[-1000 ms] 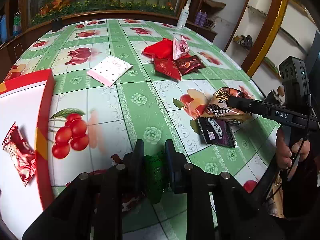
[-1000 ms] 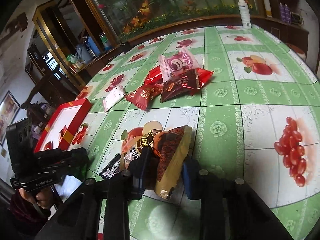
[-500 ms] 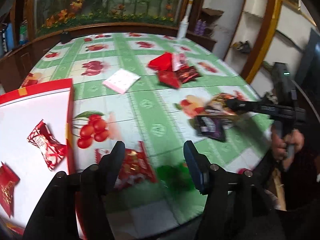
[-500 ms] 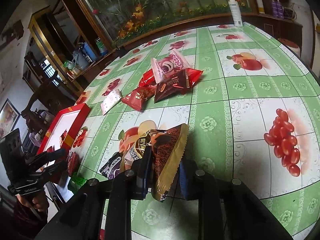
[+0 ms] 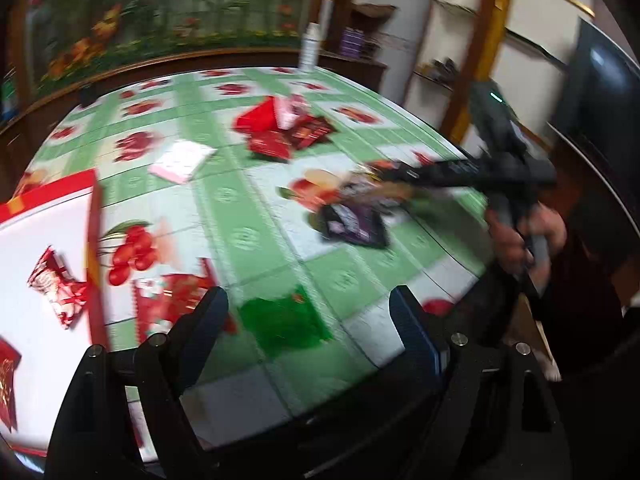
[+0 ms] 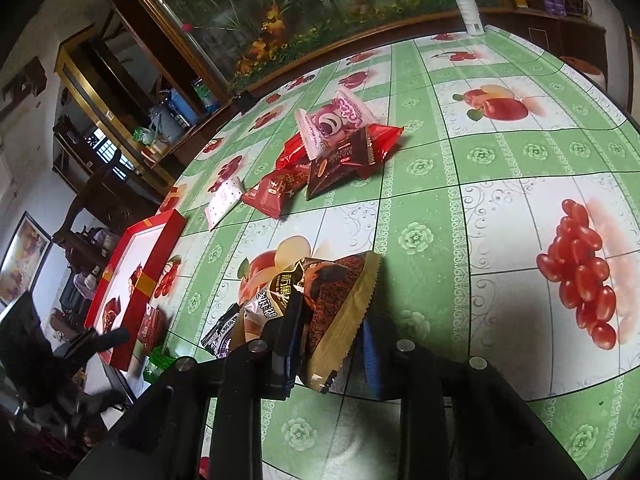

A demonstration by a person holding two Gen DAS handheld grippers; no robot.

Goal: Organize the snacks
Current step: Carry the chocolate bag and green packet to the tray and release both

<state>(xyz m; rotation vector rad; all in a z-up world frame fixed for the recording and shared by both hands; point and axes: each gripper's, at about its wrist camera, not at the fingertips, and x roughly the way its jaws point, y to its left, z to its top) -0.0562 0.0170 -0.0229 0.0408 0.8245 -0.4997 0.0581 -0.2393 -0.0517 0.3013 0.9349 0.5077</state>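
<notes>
My left gripper is open and empty above the near table edge. A green snack packet lies on the table between its fingers, with a red packet just left of it. My right gripper is shut on a brown-and-gold snack packet and holds it just above the table; it also shows at the right of the left wrist view. A black-purple packet lies beneath it. The red box with a white inside holds red candy packets at the left.
A pile of red, pink and brown packets lies mid-table, with a pink-white packet to its left. A white spray bottle stands at the far edge. The table has a green fruit-print cloth.
My left gripper opened and let go of the green packet, which now lies on the table, and pulled back. My right gripper lifted the brown-and-gold packet slightly.
</notes>
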